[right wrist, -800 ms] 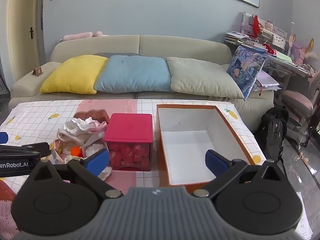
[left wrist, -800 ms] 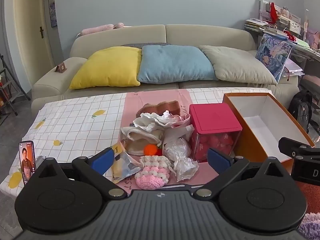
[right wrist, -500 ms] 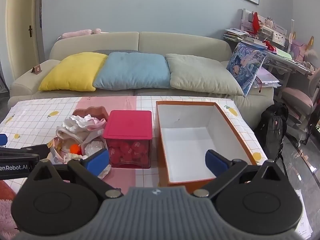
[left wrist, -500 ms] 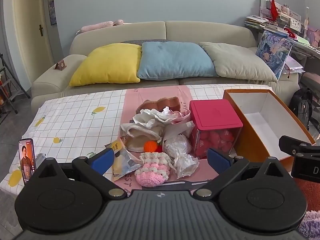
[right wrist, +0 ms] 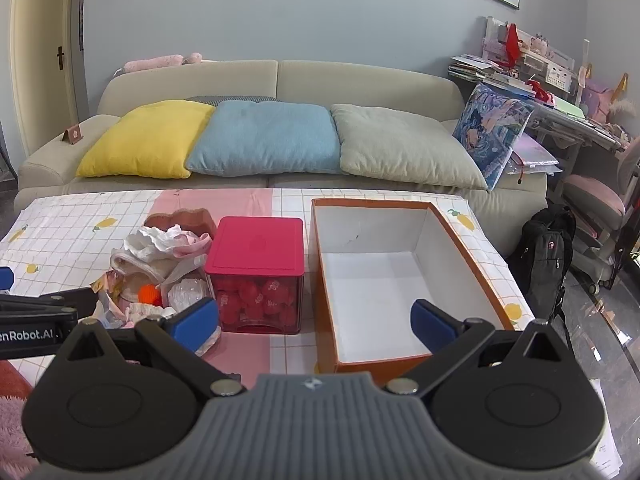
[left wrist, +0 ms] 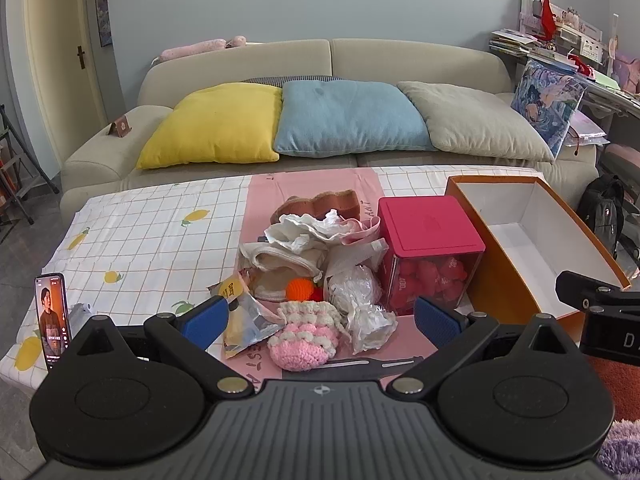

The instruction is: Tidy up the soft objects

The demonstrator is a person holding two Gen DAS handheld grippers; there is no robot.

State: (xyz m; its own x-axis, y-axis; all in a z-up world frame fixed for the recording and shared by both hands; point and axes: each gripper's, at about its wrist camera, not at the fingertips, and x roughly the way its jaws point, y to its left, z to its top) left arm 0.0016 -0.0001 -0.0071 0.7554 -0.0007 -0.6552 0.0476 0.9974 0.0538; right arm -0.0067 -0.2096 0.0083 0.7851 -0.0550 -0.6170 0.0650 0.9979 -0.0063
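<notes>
A heap of soft things lies on the table's pink strip: a pink-and-white crochet pouch (left wrist: pixel 306 338), an orange knit ball (left wrist: pixel 301 288), a cream cloth bag (left wrist: pixel 276 266), white crumpled cloth (left wrist: pixel 304 230) and a brown plush piece (left wrist: pixel 320 204). The heap also shows in the right wrist view (right wrist: pixel 160 264). My left gripper (left wrist: pixel 320 316) is open and empty, just in front of the pouch. My right gripper (right wrist: pixel 314 318) is open and empty, before the near end of the empty orange box (right wrist: pixel 384 280), which is also in the left wrist view (left wrist: pixel 532 248).
A clear cube with a red lid (left wrist: pixel 428 256) full of red items stands between the heap and the box. A phone (left wrist: pixel 52 320) stands at the table's left front corner. Plastic wrappers (left wrist: pixel 364 300) lie in the heap. A sofa with cushions (left wrist: pixel 348 120) is behind the table.
Both views have shifted a little, so the table contents sit slightly lower and nearer. Both grippers stay open and empty; nothing on the table has moved.
</notes>
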